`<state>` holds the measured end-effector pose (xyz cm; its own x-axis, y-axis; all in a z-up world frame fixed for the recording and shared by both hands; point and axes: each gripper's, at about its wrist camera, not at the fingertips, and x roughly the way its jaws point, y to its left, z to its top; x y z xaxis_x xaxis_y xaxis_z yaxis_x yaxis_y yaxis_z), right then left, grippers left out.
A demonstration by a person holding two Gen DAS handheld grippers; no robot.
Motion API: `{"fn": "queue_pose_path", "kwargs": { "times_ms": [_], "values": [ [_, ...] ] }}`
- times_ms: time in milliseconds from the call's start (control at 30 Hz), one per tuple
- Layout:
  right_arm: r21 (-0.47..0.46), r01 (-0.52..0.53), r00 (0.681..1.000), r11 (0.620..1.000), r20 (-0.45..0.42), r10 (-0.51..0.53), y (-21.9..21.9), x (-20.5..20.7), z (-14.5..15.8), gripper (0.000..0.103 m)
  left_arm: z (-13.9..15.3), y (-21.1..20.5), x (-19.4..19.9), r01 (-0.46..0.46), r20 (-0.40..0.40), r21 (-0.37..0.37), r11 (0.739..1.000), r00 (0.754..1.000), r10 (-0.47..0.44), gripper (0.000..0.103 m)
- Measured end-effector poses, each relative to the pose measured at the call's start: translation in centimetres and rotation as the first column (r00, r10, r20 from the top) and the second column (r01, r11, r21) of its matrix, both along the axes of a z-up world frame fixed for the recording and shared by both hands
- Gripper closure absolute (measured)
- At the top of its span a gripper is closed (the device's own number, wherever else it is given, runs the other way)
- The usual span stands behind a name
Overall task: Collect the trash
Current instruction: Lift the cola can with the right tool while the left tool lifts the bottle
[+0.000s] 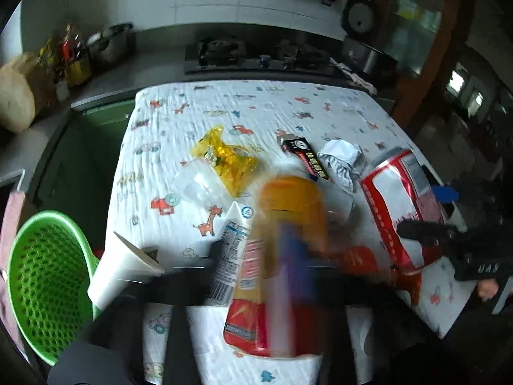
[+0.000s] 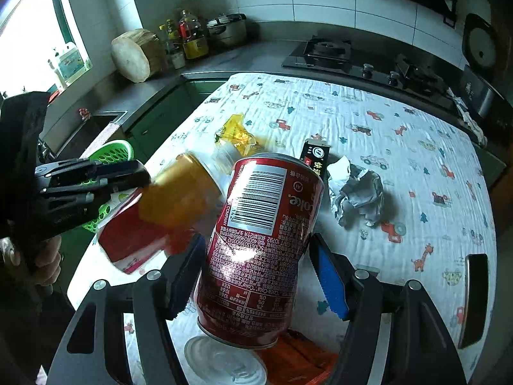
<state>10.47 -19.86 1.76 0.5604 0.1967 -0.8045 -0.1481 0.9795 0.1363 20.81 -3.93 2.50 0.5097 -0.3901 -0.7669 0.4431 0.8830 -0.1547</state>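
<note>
My right gripper is shut on a red Coca-Cola can, held tilted above the table; the can also shows in the left wrist view. My left gripper is shut on a motion-blurred orange and red snack package, which also shows in the right wrist view. A green mesh basket stands left of the table. On the patterned cloth lie a yellow wrapper, a black carton, crumpled paper and a clear plastic cup.
A white paper cup lies near the table's left edge. A red wrapper and a clear lid lie under the can. A phone lies at right. A stove and counter stand behind.
</note>
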Motion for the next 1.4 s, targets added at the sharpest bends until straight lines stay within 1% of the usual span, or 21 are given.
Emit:
{"fn": "queue_pose_path", "kwargs": {
  "times_ms": [33, 100, 200, 300, 400, 533, 600, 733, 900, 933, 967, 1000, 1033, 1267, 1367, 1400],
  "values": [
    [0.000, -0.001, 1.000, 1.000, -0.001, 0.001, 0.0, 0.0, 0.0, 0.038, -0.1, 0.1, 0.1, -0.013, 0.003, -0.012, 1.000, 1.000, 0.013, 0.014],
    [-0.001, -0.001, 1.000, 1.000, 0.000, 0.001, -0.1, 0.1, 0.0, 0.038, -0.3, -0.2, 0.0, 0.000, -0.002, -0.022, 1.000, 1.000, 0.000, 0.015],
    [-0.001, 0.003, 1.000, 1.000, -0.002, -0.003, -0.2, 0.1, -0.1, 0.038, -0.7, -1.1, -0.2, 0.028, -0.011, -0.010, 1.000, 1.000, -0.028, 0.015],
    [0.002, 0.008, 1.000, 1.000, -0.005, -0.008, -0.7, 0.1, -0.3, 0.038, -0.8, -2.3, -0.6, 0.066, 0.013, 0.041, 0.997, 0.998, -0.066, 0.015],
    [0.001, 0.008, 1.000, 1.000, -0.006, -0.008, -1.3, -0.1, -0.4, 0.038, -0.9, -3.4, -1.1, 0.110, 0.051, 0.124, 0.986, 0.992, -0.117, 0.015],
    [-0.001, 0.016, 1.000, 1.000, -0.012, -0.016, -2.2, -0.2, -0.7, 0.038, -1.3, -4.7, -2.0, 0.152, 0.095, 0.225, 0.963, 0.980, -0.176, 0.014],
    [0.005, 0.021, 1.000, 1.000, -0.017, -0.021, -2.5, -0.2, -1.0, 0.038, -1.5, -5.3, -2.2, 0.150, 0.117, 0.281, 0.948, 0.975, -0.190, 0.014],
    [0.009, 0.020, 1.000, 1.000, -0.023, -0.020, -2.6, -0.1, -1.2, 0.038, -2.3, -6.4, -2.6, 0.159, 0.150, 0.384, 0.910, 0.961, -0.232, 0.014],
    [0.009, 0.020, 1.000, 1.000, -0.025, -0.020, -2.7, 0.0, -1.3, 0.038, -2.9, -7.1, -3.0, 0.162, 0.175, 0.456, 0.875, 0.948, -0.266, 0.014],
    [0.010, 0.019, 0.999, 1.000, -0.026, -0.019, -2.7, 0.1, -1.4, 0.038, -3.0, -7.2, -3.0, 0.163, 0.176, 0.464, 0.871, 0.947, -0.270, 0.014],
    [0.009, 0.020, 0.999, 1.000, -0.027, -0.019, -2.7, 0.0, -1.4, 0.038, -3.1, -7.4, -3.1, 0.165, 0.176, 0.466, 0.869, 0.945, -0.274, 0.019],
    [0.010, 0.019, 0.999, 1.000, -0.028, -0.019, -2.7, 0.1, -1.4, 0.038, -3.2, -7.4, -3.1, 0.176, 0.170, 0.462, 0.869, 0.944, -0.281, 0.029],
    [0.011, 0.019, 0.999, 1.000, -0.029, -0.018, -2.7, 0.2, -1.5, 0.038, -3.2, -7.5, -3.1, 0.180, 0.160, 0.458, 0.870, 0.946, -0.280, 0.030],
    [0.012, 0.012, 1.000, 1.000, -0.027, -0.012, -2.2, 0.3, -1.4, 0.038, -3.0, -7.1, -3.0, 0.152, 0.184, 0.436, 0.887, 0.950, -0.253, 0.033],
    [0.014, 0.010, 1.000, 1.000, -0.020, -0.009, -1.9, 0.2, -1.1, 0.038, -2.2, -6.3, -2.8, 0.136, 0.190, 0.388, 0.911, 0.956, -0.223, 0.036],
    [0.013, 0.008, 1.000, 1.000, -0.016, -0.007, -1.8, 0.1, -0.9, 0.038, -1.8, -5.9, -2.8, 0.126, 0.189, 0.363, 0.923, 0.960, -0.205, 0.037]
  ]
}}
